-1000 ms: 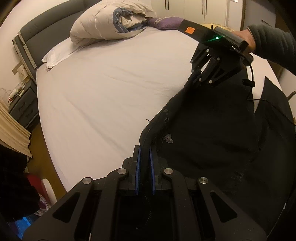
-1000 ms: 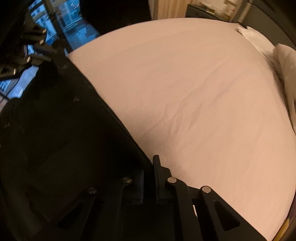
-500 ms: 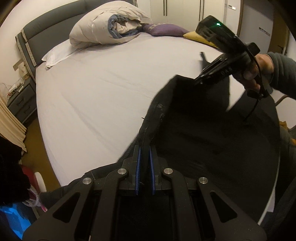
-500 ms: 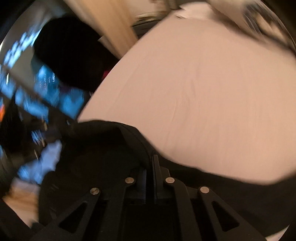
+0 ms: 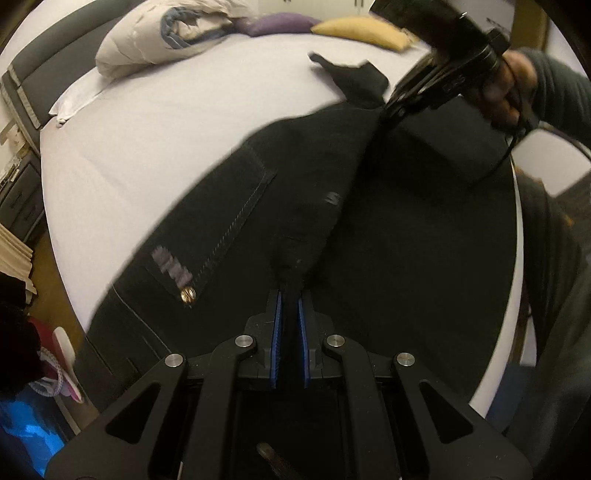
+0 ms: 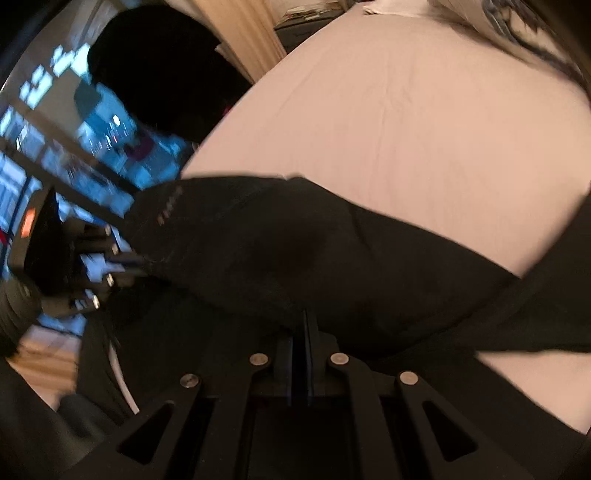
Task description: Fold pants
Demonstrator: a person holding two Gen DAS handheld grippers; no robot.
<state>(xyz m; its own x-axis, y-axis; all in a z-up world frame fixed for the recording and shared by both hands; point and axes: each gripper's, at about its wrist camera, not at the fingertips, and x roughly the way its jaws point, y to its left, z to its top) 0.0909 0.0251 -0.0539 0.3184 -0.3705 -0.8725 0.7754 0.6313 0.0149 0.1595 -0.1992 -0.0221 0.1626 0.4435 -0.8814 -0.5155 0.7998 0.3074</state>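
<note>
Since a sec ago the black pants [image 5: 369, 229] have gone from hanging down off the near-right edge of the bed [image 5: 177, 122] to being swung up and stretched out over the sheet, w/ the right gripper [image 5: 397, 103] now further out over the mattress than before. The left gripper [image 5: 290, 295] is clenched on a bunched ridge of the fabric near the waist end, blue pads [image 5: 276, 332] pinching it. The right gripper looks clamped on the far end of the same ridge, and in its own view the fingers are closed tight on cloth, tho that view is blurred so the exact pinch point is hard to read. Means the pants are prob. being laid flat or doubled along their length; cloth is taut between the two tools, mostly above or just on the sheet, one loose black flap [image 5: 354, 74] sticking up at the far side. Pocket w/ stitching and a brass rivet [image 5: 189, 294] faces up at near left. Around: rolled duvet [image 5: 162, 40], purple cushion [image 5: 280, 24] and yellow cushion [image 5: 362, 33] at the far headboard end, well apart from the pants, so nothing blocks the lay-down. Nightstand at far left, off the bed.
</note>
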